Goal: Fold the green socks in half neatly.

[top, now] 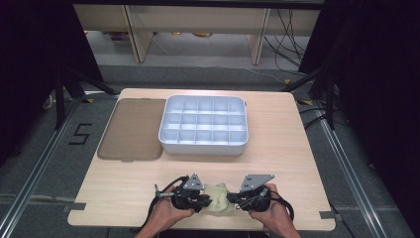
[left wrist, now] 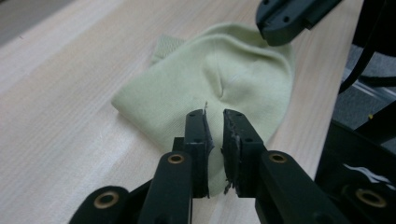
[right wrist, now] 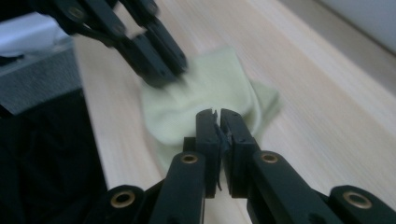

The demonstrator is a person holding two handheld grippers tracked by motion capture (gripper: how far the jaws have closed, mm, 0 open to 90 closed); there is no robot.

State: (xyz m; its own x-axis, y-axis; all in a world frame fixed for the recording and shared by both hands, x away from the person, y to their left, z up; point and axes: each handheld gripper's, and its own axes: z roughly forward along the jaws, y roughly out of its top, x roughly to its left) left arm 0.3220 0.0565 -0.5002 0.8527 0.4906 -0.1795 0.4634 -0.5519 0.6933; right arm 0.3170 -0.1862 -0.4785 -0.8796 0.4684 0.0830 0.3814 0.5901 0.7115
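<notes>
Sock (top: 218,197) of pale yellow-green knit lies crumpled flat near the front edge of the wooden table (top: 277,148), between the two grippers.

Left gripper (left wrist: 214,122): jaws nearly together, a narrow gap between the pads, hanging over the near part of the sock; in its own view nothing is visibly pinched, and the fabric passes beneath rather than between the pads. In the high view this left gripper (top: 203,201) sits at the sock's left side.

Right gripper (right wrist: 215,116): jaws drawn almost shut, a thin sliver of gap, no cloth caught between them; the sock's edge lies just beyond the tips. In the high view the right gripper (top: 233,198) stands at the sock's right side.

Farther out: a white compartment tray (top: 204,145) sits mid-table, well apart from the sock, every visible cell empty. A brownish translucent lid (top: 132,130) lies flat just beside the tray's left.

Assessment: work appears at an early stage. The sock is neither neatly folded nor lifted, and nothing has reached the tray. Remaining, by my judgement: secure a grip, fold or bundle the sock, carry it to a compartment.
</notes>
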